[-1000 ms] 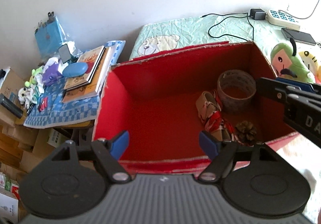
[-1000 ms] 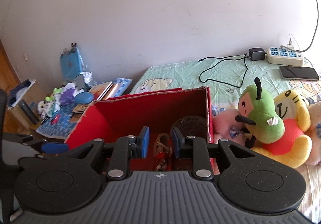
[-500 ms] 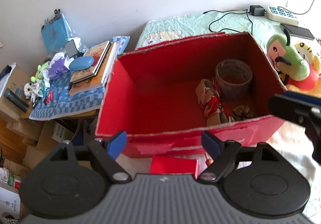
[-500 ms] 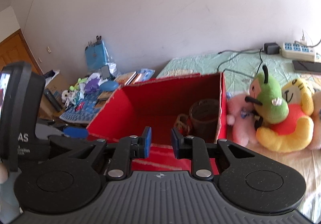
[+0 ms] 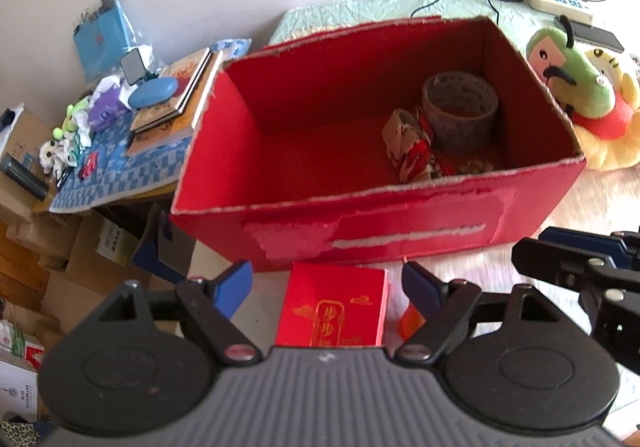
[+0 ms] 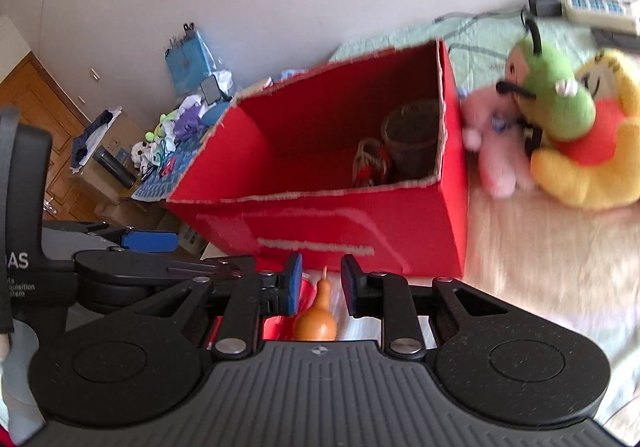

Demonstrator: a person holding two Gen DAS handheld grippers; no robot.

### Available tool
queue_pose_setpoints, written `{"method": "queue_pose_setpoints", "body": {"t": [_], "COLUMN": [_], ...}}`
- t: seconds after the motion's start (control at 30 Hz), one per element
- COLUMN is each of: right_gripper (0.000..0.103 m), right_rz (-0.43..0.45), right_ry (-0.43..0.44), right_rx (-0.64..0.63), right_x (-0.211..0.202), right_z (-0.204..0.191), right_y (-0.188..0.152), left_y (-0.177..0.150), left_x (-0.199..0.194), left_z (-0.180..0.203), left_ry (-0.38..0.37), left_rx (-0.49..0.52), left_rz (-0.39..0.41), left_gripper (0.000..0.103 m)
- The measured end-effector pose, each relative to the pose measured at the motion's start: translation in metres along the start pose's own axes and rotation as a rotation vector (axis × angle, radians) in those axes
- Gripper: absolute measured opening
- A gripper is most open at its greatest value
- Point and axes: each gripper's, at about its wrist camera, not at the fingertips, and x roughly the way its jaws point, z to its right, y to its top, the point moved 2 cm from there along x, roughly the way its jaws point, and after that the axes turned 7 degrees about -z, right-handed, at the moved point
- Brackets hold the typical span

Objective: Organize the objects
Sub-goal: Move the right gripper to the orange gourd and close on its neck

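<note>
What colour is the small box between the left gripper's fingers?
Red with gold print, seen best from the left wrist: small box, left gripper.

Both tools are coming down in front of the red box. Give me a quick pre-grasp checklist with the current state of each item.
1. Left tool open wide enough for the small red packet: ok, its jaws stand either side of it, not touching.
2. Right tool lined up on the orange gourd: ok, gourd sits between the jaws.
3. Right tool gripping the gourd: not ok, gaps show on both sides.
4. Room left in the red box: ok, left half of its floor is bare.
5. Tools clear of each other: cannot tell.
</note>
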Motion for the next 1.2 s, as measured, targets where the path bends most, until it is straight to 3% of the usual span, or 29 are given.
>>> {"method": "queue_pose_setpoints", "body": {"t": [0.63, 0.8, 0.97, 1.2], "right_gripper": [0.026, 0.026, 0.026, 0.026], "right_rz": [-0.171, -0.218, -0.276, -0.336], "right_ry": [0.074, 0.126, 0.195, 0.229], "right_rx": [0.198, 0.28, 0.351, 0.373], "right_x": [0.024, 0.03, 0.038, 0.048], "right_z": [0.025, 0.038, 0.046, 0.046], "right_y": [-0.016, -0.019, -0.022, -0.024], "left_y": [-0.024, -0.034, -0.05, -0.056], "left_x": [0.017, 0.018, 0.014, 0.017], "left_z": [0.003, -0.005, -0.007, 0.007], "left_ry": [-0.062, -0.157, -0.305, -0.467], "left_rx": [0.012, 0.014, 0.052, 0.071], "left_rz": [-0.06, -0.071, -0.067, -0.07], "left_gripper": [0.089, 0.085, 0.082, 0.078]}}
